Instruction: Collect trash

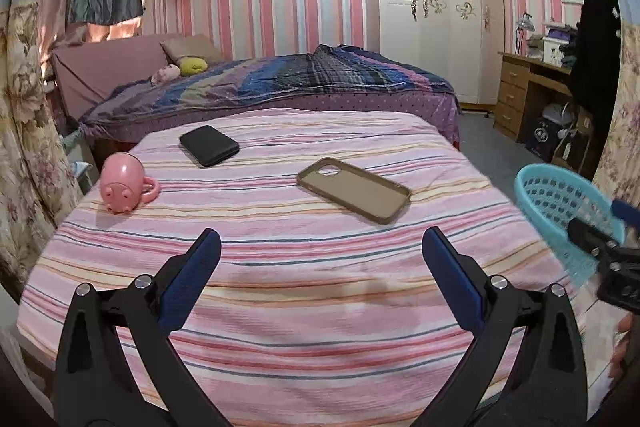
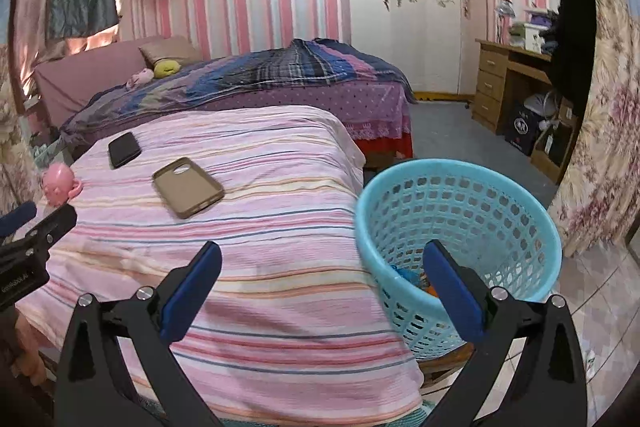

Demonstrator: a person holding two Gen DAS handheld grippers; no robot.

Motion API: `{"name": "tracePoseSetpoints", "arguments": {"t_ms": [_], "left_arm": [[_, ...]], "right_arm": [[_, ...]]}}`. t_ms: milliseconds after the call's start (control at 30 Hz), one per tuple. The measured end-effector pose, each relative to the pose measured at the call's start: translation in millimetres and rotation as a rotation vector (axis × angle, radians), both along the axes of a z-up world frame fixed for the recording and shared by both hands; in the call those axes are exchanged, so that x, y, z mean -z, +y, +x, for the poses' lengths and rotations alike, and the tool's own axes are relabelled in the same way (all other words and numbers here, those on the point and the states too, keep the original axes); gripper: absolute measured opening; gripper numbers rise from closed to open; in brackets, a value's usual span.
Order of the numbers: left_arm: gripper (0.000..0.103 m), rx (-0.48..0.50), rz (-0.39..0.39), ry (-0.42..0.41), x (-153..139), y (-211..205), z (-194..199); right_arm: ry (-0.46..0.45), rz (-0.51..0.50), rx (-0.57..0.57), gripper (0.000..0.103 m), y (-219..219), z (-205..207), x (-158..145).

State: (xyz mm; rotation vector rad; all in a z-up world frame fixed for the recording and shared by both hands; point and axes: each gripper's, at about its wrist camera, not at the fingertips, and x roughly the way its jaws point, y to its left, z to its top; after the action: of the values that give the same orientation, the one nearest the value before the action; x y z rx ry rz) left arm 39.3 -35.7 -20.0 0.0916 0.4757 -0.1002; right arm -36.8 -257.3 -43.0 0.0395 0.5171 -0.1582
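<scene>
One basket [image 2: 460, 211], one mug [image 1: 120, 185] (pink), two phone-like items.

The left gripper [image 1: 320, 247] is held with its jaws spread wide and nothing between them; the blue-padded fingers [image 1: 190, 283] are angled outward above the near part of the striped bedspread [image 1: 320, 307]. The right gripper [image 2: 322, 259] is likewise spread wide and empty, its left finger poised over the bedspread's near right corner and its right finger [image 2: 454, 291] beyond that edge. In the right wrist view the left gripper is seen at the bedspread's left side, with part of a hand [image 2: 28, 359] below it. In the left wrist view the right gripper is seen off the bedspread's right edge, blurred, with fingertips of the holding hand [image 1: 622, 347] visible beneath.
</scene>
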Motion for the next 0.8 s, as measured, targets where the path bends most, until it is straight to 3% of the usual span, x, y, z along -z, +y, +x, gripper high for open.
{"name": "tracePoseSetpoints", "arguments": {"t_ms": [167,333,800], "left_arm": [[0.097,-0.032,-0.027,0.016,2,14,-3],[0.097,-0.073,-0.043,-0.026,-6,22,-9],[0.097,-0.037,-0.024,-0.056,-8,10,-14]], "right_arm": [[-0.019,-0.037,-0.01,0.098,25,-8,4],[-0.043,-0.052,-0.02,0.098,32,-14,-4],[-0.095,-0.062,-0.005,0.098,30,-20,-16]]}}
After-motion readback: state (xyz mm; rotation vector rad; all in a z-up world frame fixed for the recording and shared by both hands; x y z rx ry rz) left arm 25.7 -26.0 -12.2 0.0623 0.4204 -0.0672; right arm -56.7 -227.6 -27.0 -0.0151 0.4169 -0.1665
